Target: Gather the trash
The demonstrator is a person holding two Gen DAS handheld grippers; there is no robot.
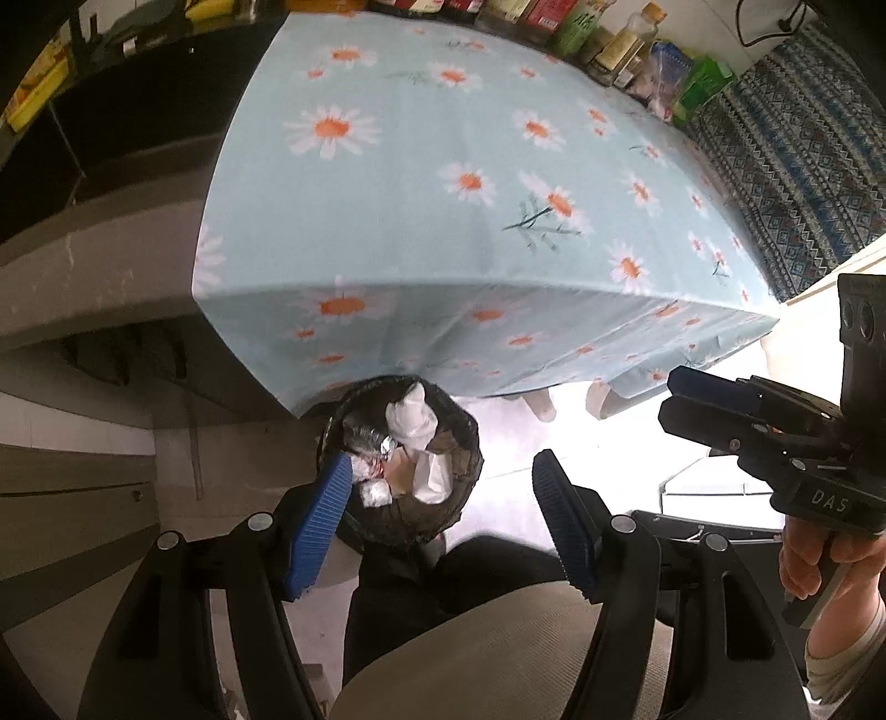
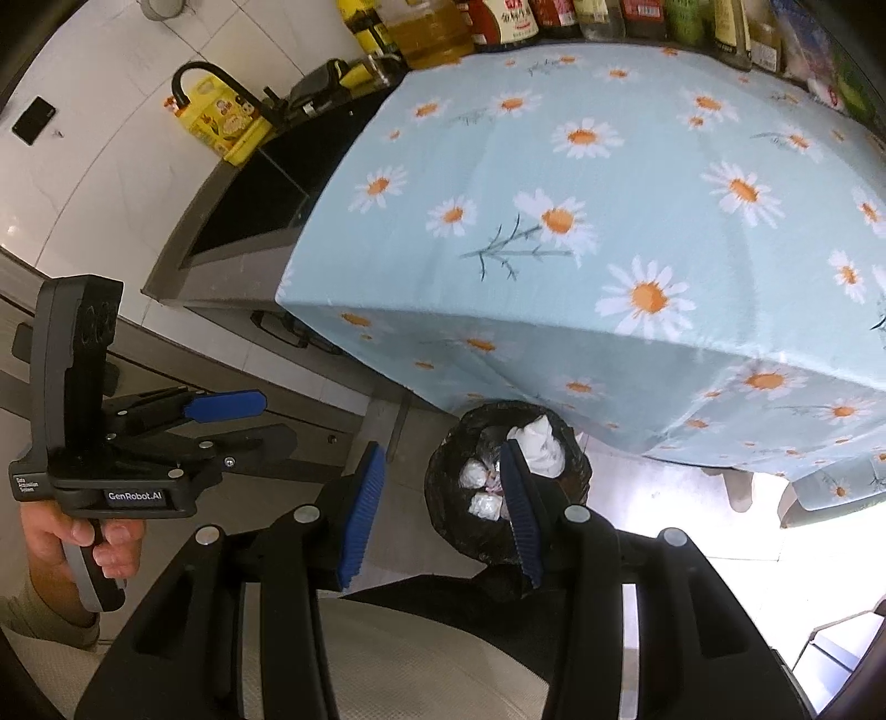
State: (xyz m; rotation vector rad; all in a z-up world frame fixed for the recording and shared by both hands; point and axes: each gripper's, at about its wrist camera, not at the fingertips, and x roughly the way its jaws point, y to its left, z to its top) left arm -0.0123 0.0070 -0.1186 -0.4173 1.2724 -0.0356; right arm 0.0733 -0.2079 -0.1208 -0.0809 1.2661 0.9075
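Note:
A small bin lined with a black bag (image 1: 469, 443) (image 2: 443, 476) stands on the floor by the front edge of the table. It holds crumpled white tissue (image 1: 410, 421) (image 2: 540, 443), foil and paper balls. My left gripper (image 1: 443, 523) hovers above the bin, open, with nothing between its blue pads (image 1: 318, 526). My right gripper (image 2: 443, 515) is also above the bin and open, its pads (image 2: 362, 515) bare. Each gripper shows in the other's view: the right gripper (image 1: 667, 399) at the right, the left gripper (image 2: 260, 421) at the left, each held by a hand.
The table under a light-blue daisy cloth (image 1: 443, 194) (image 2: 609, 221) fills the upper view, with bottles (image 2: 498, 22) along its far edge. A dark stove counter (image 2: 249, 210) and a yellow oil jug (image 2: 227, 122) lie to its left, a patterned fabric (image 1: 786, 166) to its right.

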